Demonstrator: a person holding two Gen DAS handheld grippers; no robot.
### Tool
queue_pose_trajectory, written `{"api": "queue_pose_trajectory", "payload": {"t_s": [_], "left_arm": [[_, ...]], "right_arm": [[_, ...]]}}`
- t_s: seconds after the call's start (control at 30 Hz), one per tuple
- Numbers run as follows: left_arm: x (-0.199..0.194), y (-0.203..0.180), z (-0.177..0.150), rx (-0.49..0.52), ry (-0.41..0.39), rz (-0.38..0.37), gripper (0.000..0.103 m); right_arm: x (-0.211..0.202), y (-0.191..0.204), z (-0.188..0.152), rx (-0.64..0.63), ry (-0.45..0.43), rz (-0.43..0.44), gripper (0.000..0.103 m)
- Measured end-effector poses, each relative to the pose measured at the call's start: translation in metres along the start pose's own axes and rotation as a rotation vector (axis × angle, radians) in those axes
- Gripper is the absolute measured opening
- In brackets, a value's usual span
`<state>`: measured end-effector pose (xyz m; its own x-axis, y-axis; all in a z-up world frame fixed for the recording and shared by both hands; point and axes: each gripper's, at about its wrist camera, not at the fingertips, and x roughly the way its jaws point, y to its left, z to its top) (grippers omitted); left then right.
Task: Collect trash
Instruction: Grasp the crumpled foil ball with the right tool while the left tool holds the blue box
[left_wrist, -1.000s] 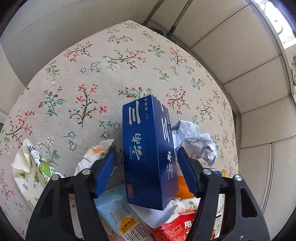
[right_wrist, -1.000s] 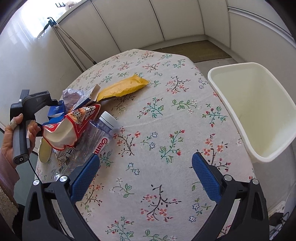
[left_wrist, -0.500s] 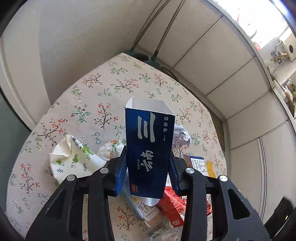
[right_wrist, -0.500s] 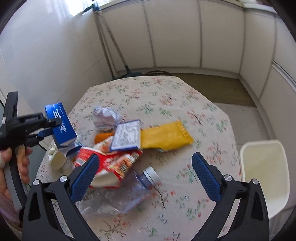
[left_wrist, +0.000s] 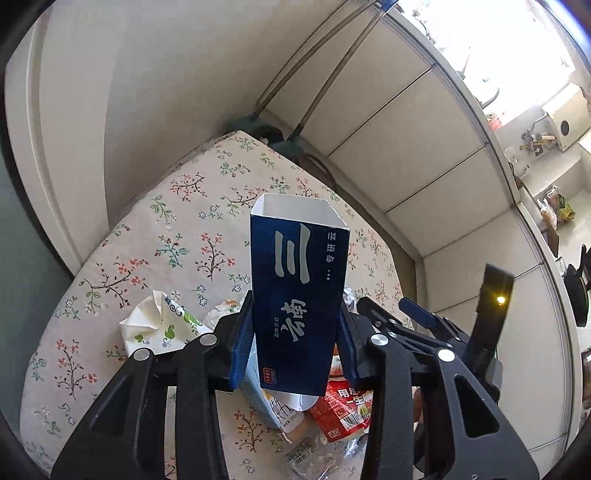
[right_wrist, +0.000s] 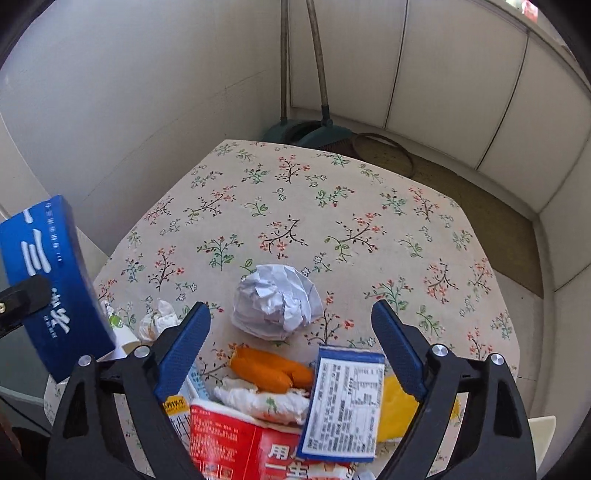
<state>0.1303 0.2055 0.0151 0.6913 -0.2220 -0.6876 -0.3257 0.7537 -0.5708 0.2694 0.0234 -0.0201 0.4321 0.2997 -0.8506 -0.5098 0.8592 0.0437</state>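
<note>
Held thing: a tall dark-blue cardboard carton with pale brush lettering (left_wrist: 299, 306), rectangular, its top end open with white board showing inside; it is lifted clear above the desk, over the near-left edge, roughly upright and slightly tilted.
Left gripper (left_wrist: 293, 345): black plastic frame with blue ribbed pads; the jaws pinch the carton on its two narrow sides near its lower half.
Same carton from the right wrist: it shows at the far left (right_wrist: 55, 284), with the black left frame across it.
Right gripper (right_wrist: 291, 347): the jaws are spread wide and hold nothing; it hangs over the litter heap near the desk's near edge.
Between the spread jaws: a crumpled ball of white-grey paper (right_wrist: 277, 302), creased and faceted, lying on the cloth.
Heap, near edge: a smooth orange sausage-shaped packet (right_wrist: 269, 369); beside it a flat blue-bordered card box with a white printed panel (right_wrist: 343, 402), resting on a glossy red and white printed bag (right_wrist: 236, 439); a yellow glossy pouch (right_wrist: 395, 410) just right of the card box; a crumpled white floral tissue (right_wrist: 262, 402) under the orange packet.
Left of the heap: a crumpled white wrapper with green and blue print (left_wrist: 159, 325), near the desk's left edge.
Desk: cream cloth with small red and green flower sprigs (right_wrist: 332, 221), matte, with angled corners.
</note>
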Motion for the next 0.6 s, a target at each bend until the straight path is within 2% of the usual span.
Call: {"api": "queue_pose_trajectory", "payload": {"t_s": [0.07, 0.17, 0.23, 0.33, 0.4, 0.6], "left_arm": [[-0.005, 0.000, 0.002, 0.002, -0.012, -0.003, 0.038], [-0.006, 0.003, 0.003, -0.001, -0.013, 0.000, 0.038], [-0.002, 0.005, 0.002, -0.010, 0.005, 0.001, 0.038], [0.003, 0.008, 0.001, -0.026, 0.028, 0.003, 0.038], [0.004, 0.010, 0.001, -0.032, 0.034, 0.005, 0.038], [0.011, 0.009, -0.003, -0.029, 0.049, 0.030, 0.038]], "right_arm": [[0.015, 0.005, 0.007, 0.000, 0.018, 0.001, 0.084], [0.035, 0.013, 0.010, -0.018, 0.063, 0.010, 0.069], [0.047, 0.017, 0.008, -0.034, 0.103, 0.025, 0.045], [0.055, 0.020, 0.004, -0.044, 0.099, 0.013, 0.041], [0.051, 0.020, 0.002, -0.043, 0.082, 0.020, 0.033], [0.036, 0.019, -0.007, -0.040, 0.047, 0.022, 0.027]]}}
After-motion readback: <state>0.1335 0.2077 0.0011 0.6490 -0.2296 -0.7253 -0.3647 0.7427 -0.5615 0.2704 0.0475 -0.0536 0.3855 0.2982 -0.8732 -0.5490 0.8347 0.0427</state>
